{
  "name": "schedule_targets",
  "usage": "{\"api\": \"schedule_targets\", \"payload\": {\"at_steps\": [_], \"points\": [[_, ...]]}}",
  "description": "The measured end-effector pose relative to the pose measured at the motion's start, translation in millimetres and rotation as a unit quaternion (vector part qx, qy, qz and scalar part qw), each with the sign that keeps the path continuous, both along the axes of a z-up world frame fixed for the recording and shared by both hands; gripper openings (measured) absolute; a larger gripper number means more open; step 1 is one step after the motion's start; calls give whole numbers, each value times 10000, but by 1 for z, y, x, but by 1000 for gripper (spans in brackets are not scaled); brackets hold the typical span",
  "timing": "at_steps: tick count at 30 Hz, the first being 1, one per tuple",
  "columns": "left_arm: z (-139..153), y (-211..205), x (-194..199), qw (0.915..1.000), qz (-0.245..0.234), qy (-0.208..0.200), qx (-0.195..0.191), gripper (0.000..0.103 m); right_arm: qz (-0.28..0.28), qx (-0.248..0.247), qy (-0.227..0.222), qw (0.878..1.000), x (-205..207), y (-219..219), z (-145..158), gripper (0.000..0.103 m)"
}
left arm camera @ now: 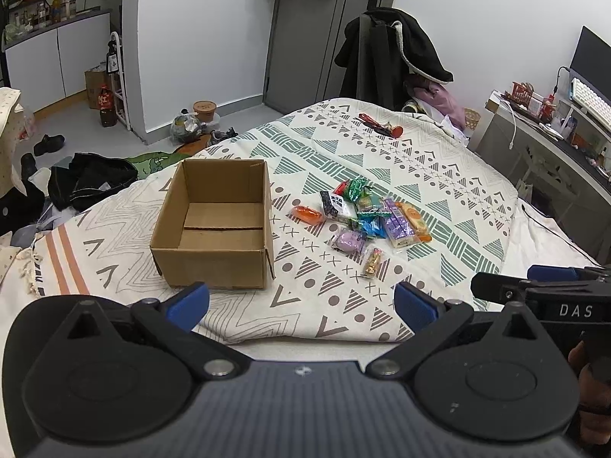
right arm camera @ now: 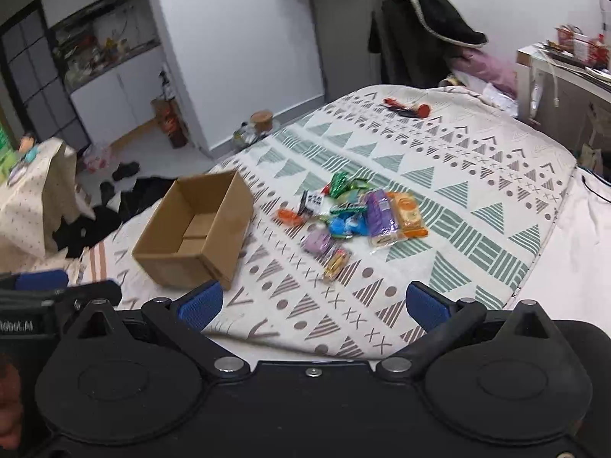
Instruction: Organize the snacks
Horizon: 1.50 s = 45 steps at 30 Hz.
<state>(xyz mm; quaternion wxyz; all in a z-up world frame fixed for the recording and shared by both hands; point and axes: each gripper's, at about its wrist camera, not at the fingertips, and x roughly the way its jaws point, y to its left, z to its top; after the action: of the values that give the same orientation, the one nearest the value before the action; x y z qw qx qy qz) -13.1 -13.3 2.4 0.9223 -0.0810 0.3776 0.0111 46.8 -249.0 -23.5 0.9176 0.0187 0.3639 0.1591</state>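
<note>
On the left we see a brown box (left arm camera: 214, 225) sitting on the bed (left arm camera: 439, 175), with its top open and nothing inside. Just to its right lies a pile of snacks (left arm camera: 362, 217), near the box but not touching it. An orange pack (left arm camera: 307, 215) is the one closest to the box. Our left gripper (left arm camera: 301, 301) hangs above the bed edge with its blue fingers (left arm camera: 189, 303) wide apart. Our right gripper (right arm camera: 313, 303) is beside it, fingers wide apart too, holding nothing.
</note>
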Motion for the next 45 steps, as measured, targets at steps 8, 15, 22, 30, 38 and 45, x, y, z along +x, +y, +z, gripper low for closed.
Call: {"api": "schedule_targets", "payload": {"at_steps": [8, 15, 22, 30, 38, 45], "points": [[4, -2, 2, 10000, -31, -10, 9, 102, 8, 46, 7, 10000, 2, -4, 3, 103], [6, -7, 5, 10000, -58, 15, 10, 103, 43, -54, -8, 10000, 3, -1, 1, 103], [6, -9, 7, 10000, -56, 18, -6, 102, 78, -102, -17, 9999, 3, 2, 1, 103], [6, -9, 8, 10000, -51, 24, -9, 102, 93, -106, -8, 9999, 2, 2, 0, 103], [7, -9, 9, 10000, -46, 29, -19, 102, 105, -95, -6, 9999, 2, 4, -1, 103], [4, -4, 7, 10000, 20, 5, -85, 102, 116, -31, 24, 9999, 7, 4, -2, 103]]}}
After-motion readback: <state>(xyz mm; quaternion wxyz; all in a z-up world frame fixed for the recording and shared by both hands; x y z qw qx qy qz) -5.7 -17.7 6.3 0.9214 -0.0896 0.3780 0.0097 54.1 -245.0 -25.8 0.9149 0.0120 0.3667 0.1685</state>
